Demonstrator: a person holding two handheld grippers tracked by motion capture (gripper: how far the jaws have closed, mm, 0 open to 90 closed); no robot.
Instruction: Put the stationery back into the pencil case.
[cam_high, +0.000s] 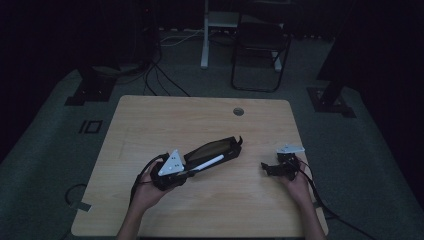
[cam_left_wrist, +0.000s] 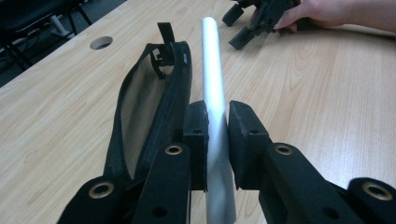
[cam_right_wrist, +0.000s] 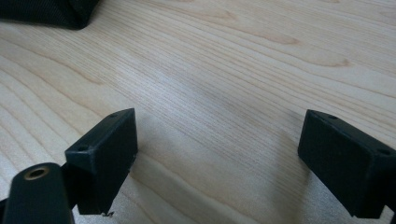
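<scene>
A: What does the left gripper (cam_left_wrist: 217, 122) hold?

B: A white tube (cam_left_wrist: 213, 88). Its jaws are clamped on the tube's near part, one pad on each side, and the tube runs straight ahead of the jaws over the wooden table (cam_high: 150, 125).

A: What lies beside that claw?

B: A black pouch (cam_left_wrist: 154, 102), unzipped, just to the left of the jaws in the left gripper view; it extends forward alongside the tube. In the high view the pouch (cam_high: 215, 149) lies beyond the left gripper (cam_high: 186, 172), with the tube (cam_high: 209, 163) along its near edge.

A: And the right gripper (cam_right_wrist: 219, 158)?

B: Its jaws stand wide apart with only bare tabletop between them. In the high view the right gripper (cam_high: 266, 168) rests low on the table, well apart from the pouch, with the person's hand (cam_high: 295, 182) behind it.
</scene>
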